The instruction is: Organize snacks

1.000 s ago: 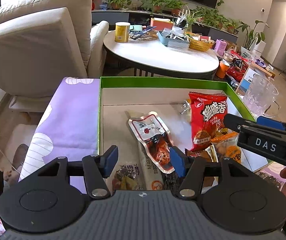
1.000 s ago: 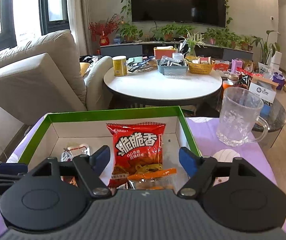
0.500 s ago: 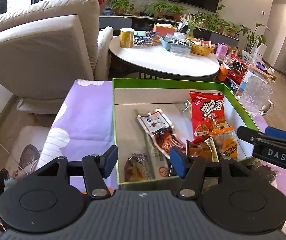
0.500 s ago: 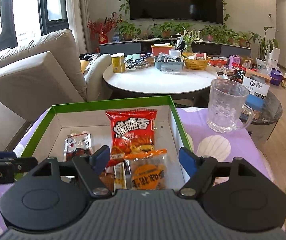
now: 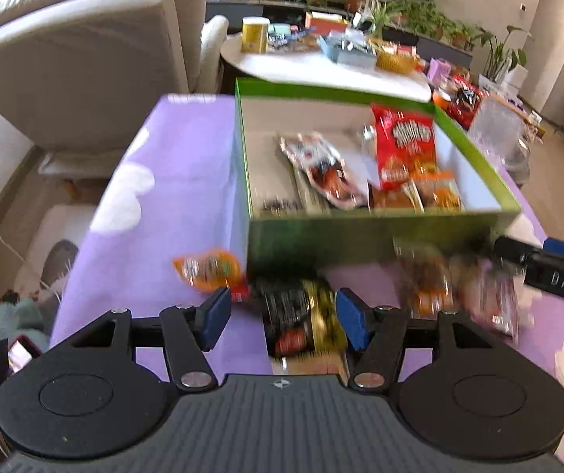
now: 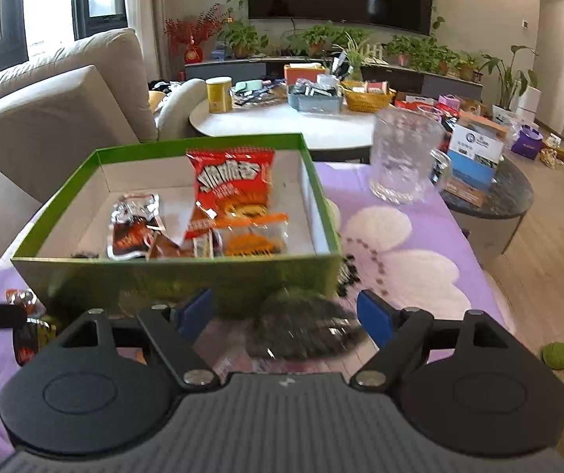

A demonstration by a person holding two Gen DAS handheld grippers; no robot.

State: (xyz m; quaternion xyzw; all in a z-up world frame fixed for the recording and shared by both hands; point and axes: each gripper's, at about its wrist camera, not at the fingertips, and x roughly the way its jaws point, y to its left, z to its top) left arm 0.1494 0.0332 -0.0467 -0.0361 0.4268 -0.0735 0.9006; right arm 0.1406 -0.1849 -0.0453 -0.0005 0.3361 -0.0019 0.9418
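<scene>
A green box (image 5: 376,232) (image 6: 179,276) on the purple cloth holds several snack packs, among them a red chip bag (image 5: 406,146) (image 6: 230,185). My left gripper (image 5: 282,317) is open and empty, above a black and gold pack (image 5: 301,315) lying in front of the box. An orange pack (image 5: 209,268) lies to its left. My right gripper (image 6: 287,317) is open and empty, above a dark speckled pack (image 6: 301,331) in front of the box. More packs (image 5: 423,287) lie near the box's front right, blurred.
A glass mug (image 6: 406,157) stands on the cloth right of the box. A beige armchair (image 6: 53,118) stands at the left. A round white table (image 6: 282,126) with a basket and tins stands behind. The right gripper shows in the left wrist view (image 5: 550,272).
Both grippers have pulled back from over the box toward the near edge of the table. The loose packs in front of the box have come into view. Both stay open.
</scene>
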